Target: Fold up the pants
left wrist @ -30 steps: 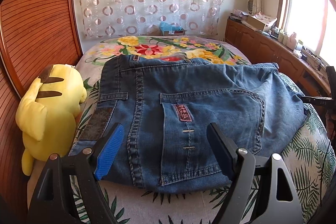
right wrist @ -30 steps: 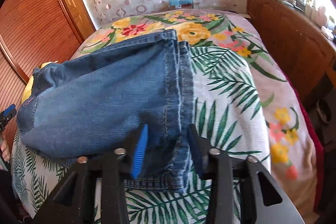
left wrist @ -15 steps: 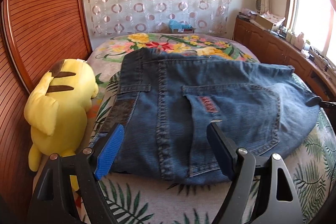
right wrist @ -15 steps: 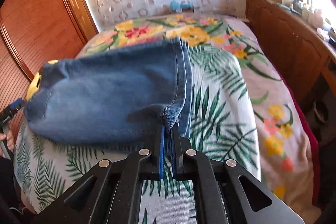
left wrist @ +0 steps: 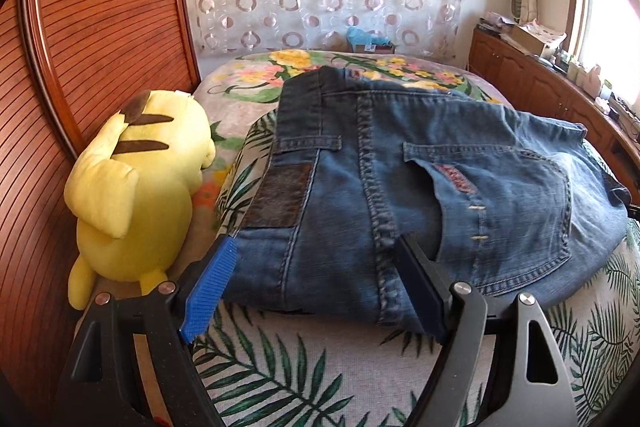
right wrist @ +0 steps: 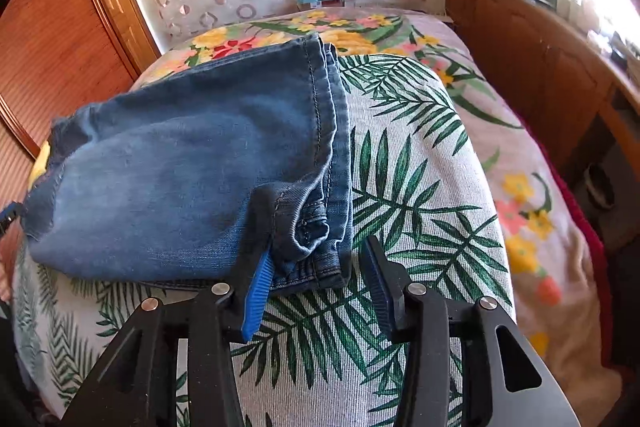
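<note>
pants: faded blue denim jeans [left wrist: 420, 195], lying on the bed [left wrist: 328, 367] with the palm-leaf and flower print cover, across its near half
fold state: already doubled into a thick stack; waistband with brown leather patch [left wrist: 276, 199] and back pocket [left wrist: 504, 211] up at the left end, hem edges [right wrist: 320, 131] stacked at the right end
done: leg-on-leg and lengthwise folds look finished, judged from the layered edges
left: near hem corner [right wrist: 308, 231] is bunched and curled, not flat; likely needs smoothing, maybe one more fold to make the stack compact
left gripper [left wrist: 316, 291]: fingers wide, blue pad [left wrist: 208, 291] just off the waistband edge, other finger over the centre seam; straddles the near edge of the jeans, no pinch visible
right gripper [right wrist: 312, 287]: fingers opening, the crumpled hem corner sits between them, right pad clear of the cloth, blue pad [right wrist: 258, 295] at or just touching it; not gripping
progress: late, roughly final tidy-up
bystanders: yellow plush toy [left wrist: 140, 187] beside the waistband end, near but apart; wooden slatted headboard [left wrist: 100, 27] behind it
risk: curled hem may stay lumpy if released as is
</note>
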`<state>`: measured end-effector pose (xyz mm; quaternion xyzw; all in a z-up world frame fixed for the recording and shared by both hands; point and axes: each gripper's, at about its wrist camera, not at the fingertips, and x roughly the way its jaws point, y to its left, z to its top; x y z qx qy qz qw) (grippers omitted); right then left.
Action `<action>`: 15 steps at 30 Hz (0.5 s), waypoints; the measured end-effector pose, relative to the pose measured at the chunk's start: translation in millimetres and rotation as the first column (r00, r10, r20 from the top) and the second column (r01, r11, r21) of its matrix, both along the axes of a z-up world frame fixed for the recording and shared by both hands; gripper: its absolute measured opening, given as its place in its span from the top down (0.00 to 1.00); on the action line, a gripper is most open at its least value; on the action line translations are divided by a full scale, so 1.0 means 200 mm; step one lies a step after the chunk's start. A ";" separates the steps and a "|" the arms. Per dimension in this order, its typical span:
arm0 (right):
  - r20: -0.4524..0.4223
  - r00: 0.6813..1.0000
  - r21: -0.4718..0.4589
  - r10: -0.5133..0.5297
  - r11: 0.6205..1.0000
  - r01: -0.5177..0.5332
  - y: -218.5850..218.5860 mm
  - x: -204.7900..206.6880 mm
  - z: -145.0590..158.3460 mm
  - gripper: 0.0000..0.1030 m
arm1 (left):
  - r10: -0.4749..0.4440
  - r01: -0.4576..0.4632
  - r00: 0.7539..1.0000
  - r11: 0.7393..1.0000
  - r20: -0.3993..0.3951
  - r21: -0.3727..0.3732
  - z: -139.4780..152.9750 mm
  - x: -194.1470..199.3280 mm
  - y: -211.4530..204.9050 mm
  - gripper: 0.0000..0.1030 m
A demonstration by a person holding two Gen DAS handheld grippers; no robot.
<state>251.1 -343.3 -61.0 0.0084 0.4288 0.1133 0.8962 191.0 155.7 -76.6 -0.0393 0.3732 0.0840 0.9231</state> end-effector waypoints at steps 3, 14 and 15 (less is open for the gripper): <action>-0.002 1.000 0.001 0.012 1.000 -0.012 0.02 -0.02 0.01 0.55 | 0.023 -0.023 1.000 1.000 -0.017 0.006 -0.02 -0.01 0.03 0.21; 0.031 0.997 0.061 0.074 0.995 -0.076 -0.06 -0.03 -0.03 0.80 | 0.096 -0.102 0.991 0.993 -0.090 -0.058 -0.12 0.03 0.17 0.21; 0.033 0.997 0.060 0.073 0.995 -0.075 -0.05 -0.04 -0.03 0.80 | 0.098 -0.105 0.990 0.992 -0.097 -0.069 -0.13 0.04 0.18 0.21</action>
